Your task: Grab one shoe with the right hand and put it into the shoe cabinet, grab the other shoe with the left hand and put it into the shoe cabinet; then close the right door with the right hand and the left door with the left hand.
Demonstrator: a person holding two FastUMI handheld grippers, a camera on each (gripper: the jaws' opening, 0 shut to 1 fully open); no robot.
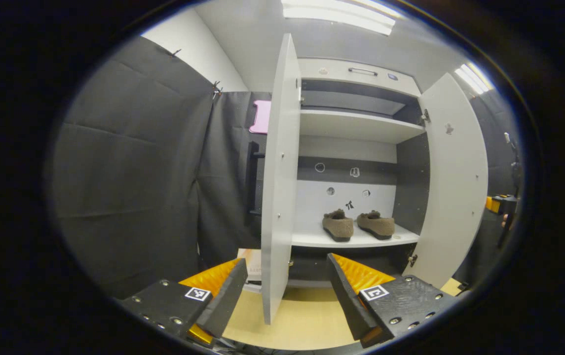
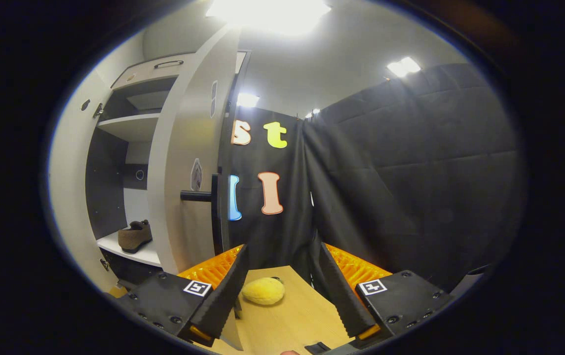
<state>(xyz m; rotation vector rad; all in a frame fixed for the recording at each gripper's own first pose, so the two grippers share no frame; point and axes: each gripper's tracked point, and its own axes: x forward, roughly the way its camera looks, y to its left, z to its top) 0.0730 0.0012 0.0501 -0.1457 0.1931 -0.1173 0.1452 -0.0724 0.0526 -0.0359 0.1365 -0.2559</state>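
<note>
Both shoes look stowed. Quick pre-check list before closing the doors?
1. Both shoes on the cabinet shelf, behind its front edge: ok.
2. Right gripper open and holding nothing: ok.
3. Left gripper open and holding nothing, the left door edge between its fingers: ok.
4. Right door open, its handle in sight of the right gripper view: ok.
5. Right door's swing free: cannot tell; a yellow object lies on the floor nearby.
</note>
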